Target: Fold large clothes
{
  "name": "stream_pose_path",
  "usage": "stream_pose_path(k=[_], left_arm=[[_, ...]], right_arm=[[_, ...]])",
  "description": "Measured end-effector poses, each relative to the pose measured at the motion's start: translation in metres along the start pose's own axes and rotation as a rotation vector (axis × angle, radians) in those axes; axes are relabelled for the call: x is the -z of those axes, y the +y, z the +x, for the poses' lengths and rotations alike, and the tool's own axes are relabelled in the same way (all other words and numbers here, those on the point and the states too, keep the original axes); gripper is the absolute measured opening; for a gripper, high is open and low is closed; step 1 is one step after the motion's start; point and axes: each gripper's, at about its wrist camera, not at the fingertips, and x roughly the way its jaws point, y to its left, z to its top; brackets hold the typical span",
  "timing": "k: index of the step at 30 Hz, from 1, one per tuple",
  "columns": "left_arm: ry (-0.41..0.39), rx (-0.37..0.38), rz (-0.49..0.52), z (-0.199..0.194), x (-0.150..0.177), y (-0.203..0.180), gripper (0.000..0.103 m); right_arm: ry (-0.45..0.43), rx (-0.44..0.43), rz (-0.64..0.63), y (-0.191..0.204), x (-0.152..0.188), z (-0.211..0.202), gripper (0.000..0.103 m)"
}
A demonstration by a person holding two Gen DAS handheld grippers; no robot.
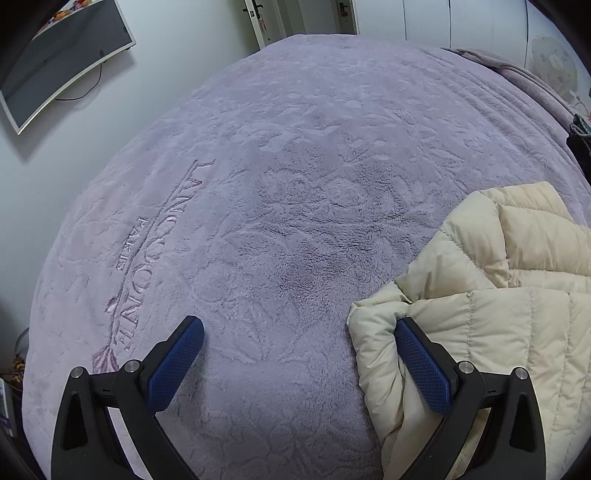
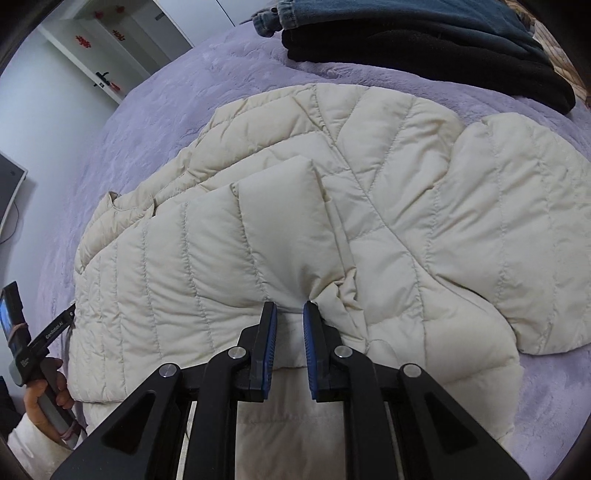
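Note:
A cream quilted down jacket [image 2: 369,206] lies spread on a lilac plush bedspread [image 2: 155,125], with one panel folded over its middle. My right gripper [image 2: 290,306] is shut on a pinched fold of the jacket near its lower edge. My left gripper [image 1: 299,325] is open wide over the bedspread [image 1: 295,184]; its right finger [image 1: 421,354] touches the jacket's rolled edge [image 1: 480,332], and its left finger is over bare blanket. The left gripper's handle, in a hand, shows at the left edge of the right wrist view [image 2: 33,369].
Folded dark clothes and jeans [image 2: 424,40] are stacked at the far side of the bed. A wall-mounted screen [image 1: 62,55] hangs left of the bed. White doors [image 1: 299,18] stand beyond the bed's far end.

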Motion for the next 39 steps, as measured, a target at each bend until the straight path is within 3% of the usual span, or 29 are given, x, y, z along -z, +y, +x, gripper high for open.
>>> stream_pose_path(k=[7, 15, 17, 19, 27, 32, 34, 39], left_arm=[[-0.032, -0.008, 0.01, -0.026, -0.005, 0.003, 0.103], [-0.036, 0.043, 0.061, -0.085, 0.006, -0.013, 0.103], [-0.031, 0.069, 0.08, -0.102, 0.014, -0.023, 0.103], [-0.014, 0.105, 0.103, -0.118, 0.024, -0.036, 0.103], [0.046, 0.196, 0.224, -0.167, 0.064, -0.099, 0.103], [0.102, 0.254, 0.244, -0.189, 0.084, -0.131, 0.103], [0.111, 0.264, 0.26, -0.197, 0.092, -0.144, 0.103], [0.139, 0.288, 0.29, -0.211, 0.109, -0.175, 0.103]], right_arm=[[-0.004, 0.036, 0.083, -0.027, -0.003, -0.015, 0.018], [0.038, -0.009, 0.091, -0.035, 0.002, -0.038, 0.019], [0.051, -0.023, 0.096, -0.036, 0.005, -0.043, 0.028], [0.05, -0.032, 0.103, -0.037, 0.01, -0.054, 0.054], [0.073, -0.057, 0.131, -0.053, 0.03, -0.094, 0.055], [0.07, -0.068, 0.169, -0.074, 0.039, -0.114, 0.067], [0.069, -0.074, 0.186, -0.083, 0.043, -0.121, 0.077], [0.063, -0.08, 0.243, -0.111, 0.052, -0.135, 0.085]])
